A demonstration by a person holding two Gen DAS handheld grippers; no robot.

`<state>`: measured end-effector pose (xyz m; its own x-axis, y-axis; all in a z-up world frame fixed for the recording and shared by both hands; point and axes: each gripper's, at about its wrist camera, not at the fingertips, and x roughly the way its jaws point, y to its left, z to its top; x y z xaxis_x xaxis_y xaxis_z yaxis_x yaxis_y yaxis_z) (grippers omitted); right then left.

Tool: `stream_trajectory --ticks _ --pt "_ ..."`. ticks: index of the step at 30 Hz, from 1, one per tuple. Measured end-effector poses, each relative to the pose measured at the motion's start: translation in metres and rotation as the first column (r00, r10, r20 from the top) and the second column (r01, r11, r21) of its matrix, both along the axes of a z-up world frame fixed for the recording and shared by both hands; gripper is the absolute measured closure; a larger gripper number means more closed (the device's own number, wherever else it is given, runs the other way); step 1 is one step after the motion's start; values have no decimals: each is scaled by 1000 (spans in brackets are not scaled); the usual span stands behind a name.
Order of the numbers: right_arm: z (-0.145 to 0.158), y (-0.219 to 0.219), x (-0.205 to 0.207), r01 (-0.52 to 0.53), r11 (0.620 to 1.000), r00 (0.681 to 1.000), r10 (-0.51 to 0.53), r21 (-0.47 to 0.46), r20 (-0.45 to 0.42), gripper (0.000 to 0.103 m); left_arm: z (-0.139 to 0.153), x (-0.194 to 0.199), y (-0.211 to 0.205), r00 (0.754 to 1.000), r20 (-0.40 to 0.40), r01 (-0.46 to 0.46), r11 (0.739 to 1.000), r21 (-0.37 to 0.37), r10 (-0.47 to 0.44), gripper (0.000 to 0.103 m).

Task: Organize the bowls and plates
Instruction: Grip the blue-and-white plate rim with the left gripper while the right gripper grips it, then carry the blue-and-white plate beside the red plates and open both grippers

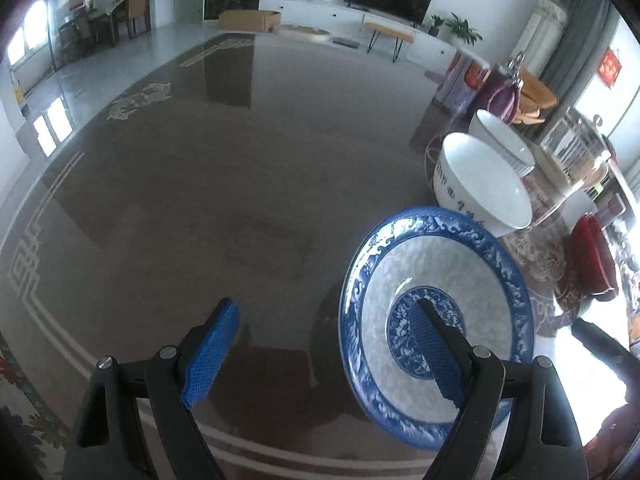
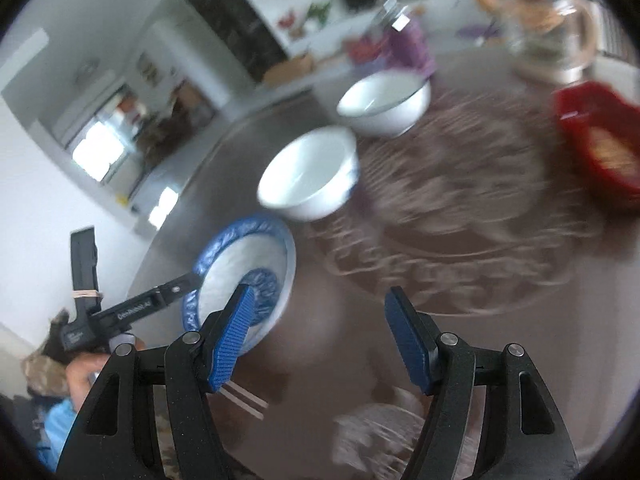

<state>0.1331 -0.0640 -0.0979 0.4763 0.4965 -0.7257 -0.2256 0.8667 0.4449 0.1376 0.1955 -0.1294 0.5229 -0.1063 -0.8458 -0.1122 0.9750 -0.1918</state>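
Blue pads: your left tool (image 1: 324,354) stands wide with nothing gripped; one pad hangs over the plate's centre, the other over bare desk (image 1: 168,208). Your right tool (image 2: 320,338) is also wide and empty, above the desk just beside the plate.
Plate: the blue-rimmed plate (image 1: 436,320) lies flat on the dark glossy desk, nearest to you, with nothing on it.
Plate handling: glazed ceramic, so I judge it stiff, slippery and breakable. Take it at the raised blue rim, one pad above and one below, and expect it to tip if you hold only the edge.
Near bowl: the white bowl with blue marks (image 1: 480,184) stands upright just beyond the plate, apparently empty.
Far bowl: a second white bowl (image 1: 502,142) stands right behind the first, also empty as far as you can see.
Bowl handling: thin hard walls, likely light; pinch across the rim, one pad inside.
Beyond: a red tray (image 2: 596,140) holds something pale, too blurred to name; a clear glass jar (image 2: 554,20) stands farther back.
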Motion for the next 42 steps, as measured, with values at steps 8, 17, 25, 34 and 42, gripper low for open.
stream_trajectory --ticks 8,17,25,34,42 --pt "-45 42 29 -29 1000 992 29 -2 -122 59 -14 11 -15 997 -41 57 998 -17 -58 49" --pt "-53 59 31 -61 998 991 58 -22 -120 88 -19 10 -20 996 -31 77 995 -69 -79 78" --pt "-42 32 12 -11 1000 994 13 16 -108 88 -1 -6 -41 993 2 121 990 -78 -121 84" --pt "-20 -37 -9 126 991 990 -123 35 -64 88 10 -11 -114 967 26 255 958 -134 -254 83" --pt "-20 -121 -18 319 947 947 -318 21 -43 88 5 15 -206 927 28 374 913 -166 -374 83"
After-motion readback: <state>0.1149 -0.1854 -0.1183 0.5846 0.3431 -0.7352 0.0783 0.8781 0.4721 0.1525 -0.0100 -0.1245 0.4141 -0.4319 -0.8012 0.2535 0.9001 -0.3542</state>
